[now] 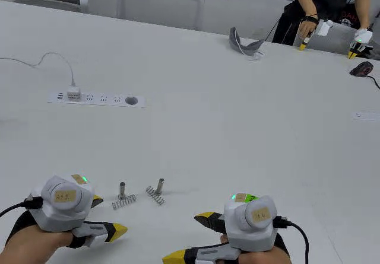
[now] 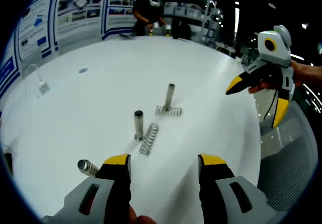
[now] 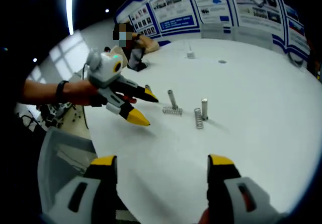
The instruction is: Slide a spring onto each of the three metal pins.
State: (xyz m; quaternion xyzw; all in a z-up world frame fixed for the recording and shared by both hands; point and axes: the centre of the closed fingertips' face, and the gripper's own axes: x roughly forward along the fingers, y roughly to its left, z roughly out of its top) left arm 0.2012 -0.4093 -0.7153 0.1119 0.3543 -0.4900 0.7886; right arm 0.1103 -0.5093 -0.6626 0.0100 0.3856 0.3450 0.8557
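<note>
A near pin [image 2: 138,125] and a far pin [image 2: 170,95] are stood upright on the table [image 1: 237,127], ahead of the left gripper's [image 2: 163,161] open, empty jaws. One spring [image 2: 149,138] is laid at each foot (flat). The right gripper [image 3: 163,161] is also held open. Writing on the sticker [image 1: 65,196] cannot be read.

Left gripper [image 2: 164,159], jaws spread, faces two upright pins [image 2: 138,125], a spring [image 2: 149,138] beside each.

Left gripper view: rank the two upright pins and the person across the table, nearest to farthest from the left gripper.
1. Nearer upright pin, just ahead, left of centre, with a spring lying beside it.
2. Farther upright pin, beyond it, slightly right.
3. Person, far off at the top.
</note>
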